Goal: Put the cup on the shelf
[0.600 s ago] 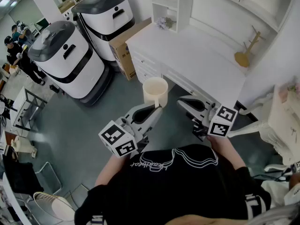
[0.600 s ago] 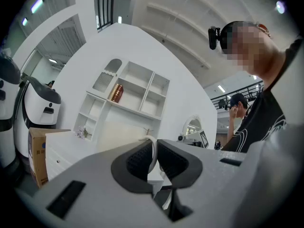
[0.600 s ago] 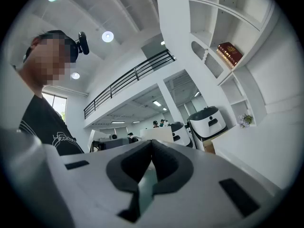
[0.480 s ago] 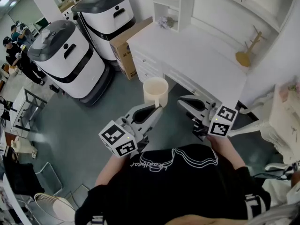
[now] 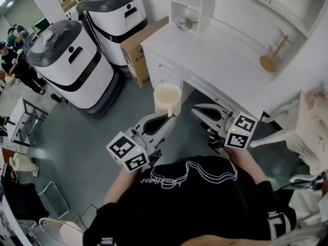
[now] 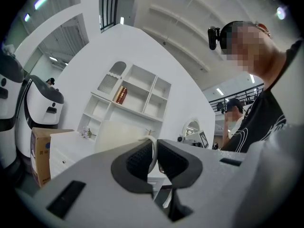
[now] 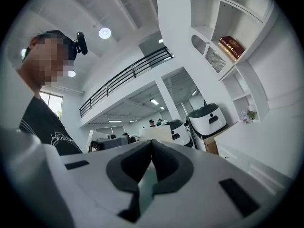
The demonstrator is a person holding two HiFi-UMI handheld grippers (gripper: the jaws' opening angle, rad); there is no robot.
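Note:
A cream cup (image 5: pixel 168 98) hangs in the air in front of the white desk (image 5: pixel 215 60), held by its handle. My left gripper (image 5: pixel 171 116) is shut on that handle; in the left gripper view the thin white handle (image 6: pixel 152 148) is pinched between the dark pads and the cup body (image 6: pixel 121 137) rises behind them. My right gripper (image 5: pixel 196 111) hovers just right of the cup, shut with nothing in it; its pads (image 7: pixel 151 151) meet in the right gripper view. The white shelf unit (image 5: pixel 241 4) stands on the back of the desk, with open compartments (image 6: pixel 135 96).
Two white wheeled machines (image 5: pixel 72 60) and a cardboard box (image 5: pixel 137 47) stand left of the desk. A wooden stand (image 5: pixel 270 55) and small flowers (image 5: pixel 180 23) sit on the desk. A copper jar (image 6: pixel 121 95) is in one shelf compartment. White furniture (image 5: pixel 310 132) is at the right. People stand far left.
The cup and both grippers have shifted slightly toward the desk; the view has moved a little with them. The grip on the handle is unchanged.

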